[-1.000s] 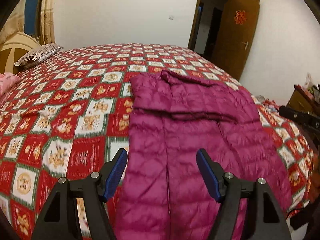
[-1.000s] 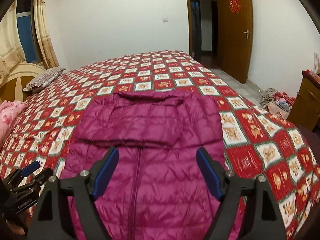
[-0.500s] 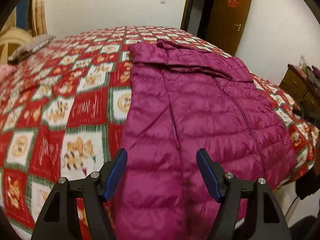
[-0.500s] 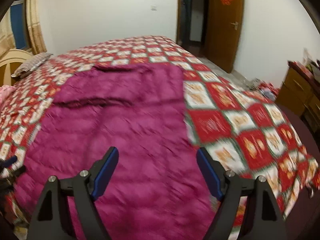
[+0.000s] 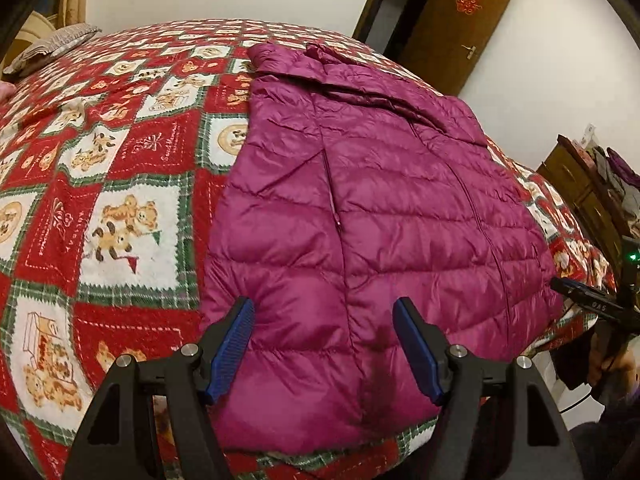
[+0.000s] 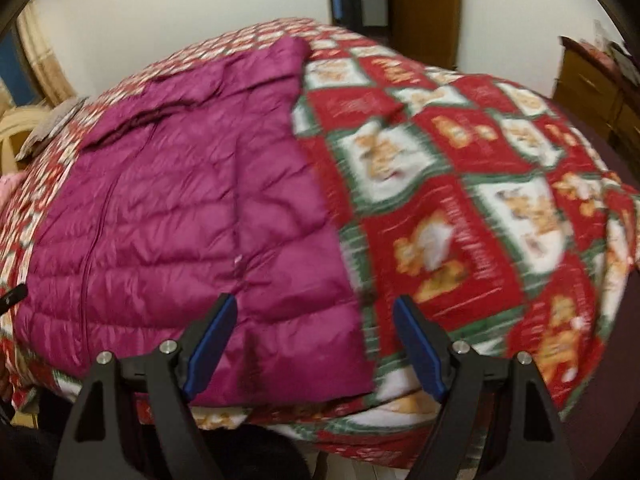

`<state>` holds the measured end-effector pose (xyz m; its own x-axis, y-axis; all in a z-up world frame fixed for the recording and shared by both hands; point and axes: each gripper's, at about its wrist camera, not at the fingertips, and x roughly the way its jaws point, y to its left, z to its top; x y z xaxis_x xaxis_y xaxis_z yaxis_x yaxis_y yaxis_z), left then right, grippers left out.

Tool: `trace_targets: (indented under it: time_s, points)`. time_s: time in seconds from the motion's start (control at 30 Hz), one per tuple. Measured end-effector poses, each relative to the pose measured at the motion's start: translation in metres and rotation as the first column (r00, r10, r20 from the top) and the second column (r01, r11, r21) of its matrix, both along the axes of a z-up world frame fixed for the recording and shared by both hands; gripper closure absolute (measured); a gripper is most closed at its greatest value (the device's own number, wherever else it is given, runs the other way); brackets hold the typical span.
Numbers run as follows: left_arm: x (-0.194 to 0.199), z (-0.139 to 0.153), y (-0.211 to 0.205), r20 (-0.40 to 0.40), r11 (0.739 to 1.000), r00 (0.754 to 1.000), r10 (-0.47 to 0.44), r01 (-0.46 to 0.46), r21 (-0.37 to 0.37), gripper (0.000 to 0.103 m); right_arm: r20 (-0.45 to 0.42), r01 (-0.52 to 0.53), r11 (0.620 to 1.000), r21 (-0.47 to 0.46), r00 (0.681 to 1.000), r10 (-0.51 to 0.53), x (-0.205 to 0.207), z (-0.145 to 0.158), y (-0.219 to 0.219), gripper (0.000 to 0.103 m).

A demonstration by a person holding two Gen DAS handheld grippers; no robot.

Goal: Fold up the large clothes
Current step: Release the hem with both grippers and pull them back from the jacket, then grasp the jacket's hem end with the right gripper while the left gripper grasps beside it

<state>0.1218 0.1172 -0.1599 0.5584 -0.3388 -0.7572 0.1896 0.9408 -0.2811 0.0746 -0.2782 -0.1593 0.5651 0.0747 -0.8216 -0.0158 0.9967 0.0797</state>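
A magenta quilted down jacket point(image 5: 360, 208) lies flat on the bed, zipper up, collar at the far end, hem at the near bed edge. It also shows in the right wrist view point(image 6: 192, 216). My left gripper point(image 5: 323, 344) is open and empty, low over the jacket's near left hem. My right gripper point(image 6: 314, 340) is open and empty, over the jacket's near right hem corner. The right gripper also shows at the right edge of the left wrist view point(image 5: 588, 300).
The bed has a red, green and white bear-patterned quilt point(image 5: 112, 216). A striped pillow point(image 5: 52, 42) and a headboard are at the far left. A brown door point(image 5: 452, 24) and a wooden dresser point(image 5: 580, 196) stand to the right.
Both grippers have moved down and closer to the jacket's near hem. The right gripper has shifted right toward the hem corner. Both stay open.
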Motion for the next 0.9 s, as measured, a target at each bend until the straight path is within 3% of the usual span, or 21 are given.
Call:
trace_targets:
  time_s: [0.13,0.23,0.37,0.53,0.63,0.87,0.9]
  points:
    - [-0.005,-0.001,0.005,-0.008,0.999,1.000,-0.008,0.007,-0.035,0.031,-0.039,-0.052,0.996,-0.066,0.998,0.050,-0.001,-0.015,0.017,0.021]
    - [-0.009,-0.001,0.012,-0.018,0.999,1.000,-0.007,0.006,-0.040,0.031,-0.067,-0.049,0.999,-0.023,0.997,0.048,-0.003,-0.023,0.012,0.021]
    - [-0.013,0.005,0.031,0.008,0.998,0.998,0.059,-0.059,-0.005,0.031,-0.081,-0.048,0.998,0.029,0.995,0.050,-0.006,-0.025,0.003,0.025]
    - [-0.012,-0.005,0.047,-0.024,0.990,0.996,0.091,-0.093,-0.104,0.031,-0.080,-0.090,0.995,0.040,0.992,0.093,-0.007,-0.020,0.006,0.061]
    - [-0.012,-0.006,0.042,-0.026,0.993,0.998,0.059,-0.061,-0.101,0.031,-0.070,-0.117,0.991,0.058,0.990,0.121,-0.010,-0.016,0.009,0.073]
    - [-0.018,-0.006,0.033,-0.018,0.991,1.000,0.005,-0.007,-0.134,0.032,-0.073,-0.082,0.987,0.136,0.993,0.092,-0.004,-0.023,0.003,0.068]
    - [-0.018,-0.006,0.032,-0.013,0.991,1.000,-0.003,0.001,-0.136,0.046,-0.073,-0.084,0.987,0.139,0.993,0.095,-0.005,-0.023,0.004,0.066]
